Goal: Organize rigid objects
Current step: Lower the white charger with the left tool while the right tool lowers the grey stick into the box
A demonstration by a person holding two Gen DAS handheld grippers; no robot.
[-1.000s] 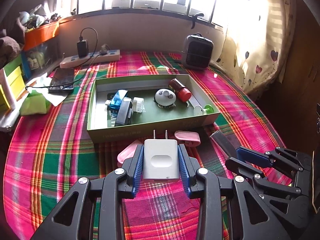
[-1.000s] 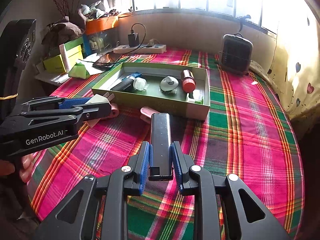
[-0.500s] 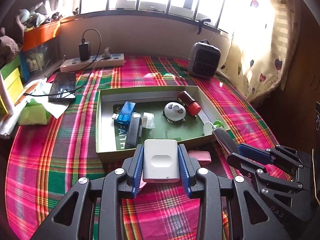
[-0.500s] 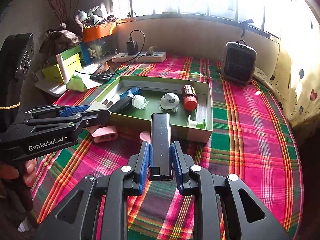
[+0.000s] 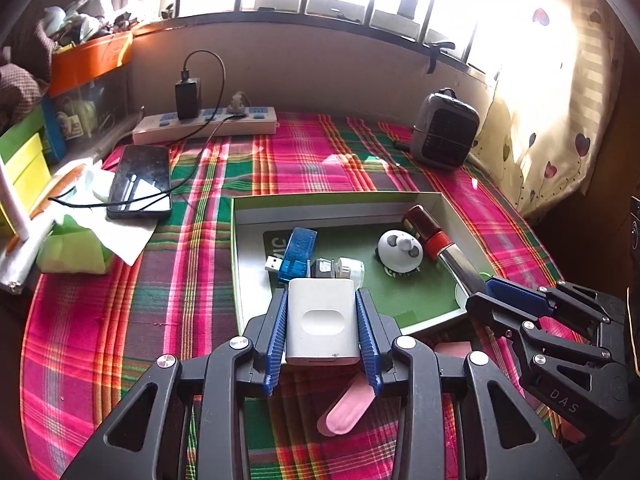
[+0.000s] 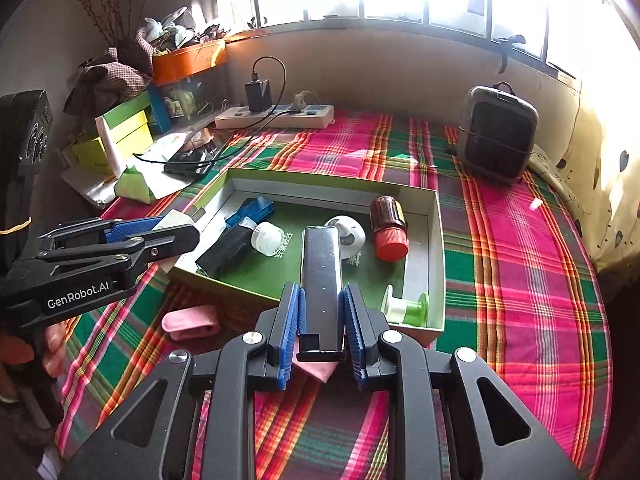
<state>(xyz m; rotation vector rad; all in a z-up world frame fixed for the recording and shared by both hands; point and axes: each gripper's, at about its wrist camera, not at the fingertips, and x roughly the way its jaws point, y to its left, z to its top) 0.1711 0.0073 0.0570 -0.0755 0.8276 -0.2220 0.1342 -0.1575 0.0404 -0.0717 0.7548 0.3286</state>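
My left gripper point(image 5: 322, 320) is clamped on a white rectangular plastic charger block point(image 5: 321, 322), its blue ribbed pads point(image 5: 277, 330) pressed to both sides. In the left wrist view the block sits low in the middle of the frame, in front of the near wall of the shallow green-lined cardboard box point(image 5: 424, 322) that lies on the pink and green plaid cloth point(image 5: 192, 280).

My right gripper point(image 6: 322, 322) is clamped on a long flat black bar point(image 6: 321, 276); in the right wrist view the bar runs up from the lower middle of the frame, its far end over the box's point(image 6: 434, 240) green floor. In the left wrist view that gripper point(image 5: 486, 294) comes in from the lower right.

Inside the box, in the left wrist view: a translucent blue USB stick point(image 5: 297, 254) left of centre, a white round gadget point(image 5: 400, 255) to its right, and a dark brown bottle with a red cap point(image 5: 424, 226) on its side at the box's right. In the right wrist view, a white and green spool point(image 6: 404, 307) lies in the box's near right corner.

Two pink plastic clips lie on the cloth outside the box: one point(image 6: 191, 322) at lower left of the right wrist view, the other point(image 5: 346, 412) under my left gripper's fingers.

At the upper left of the left wrist view lie a black smartphone point(image 5: 140, 180) and a white power strip point(image 5: 206, 125); a small grey heater point(image 5: 445, 136) stands at upper right.
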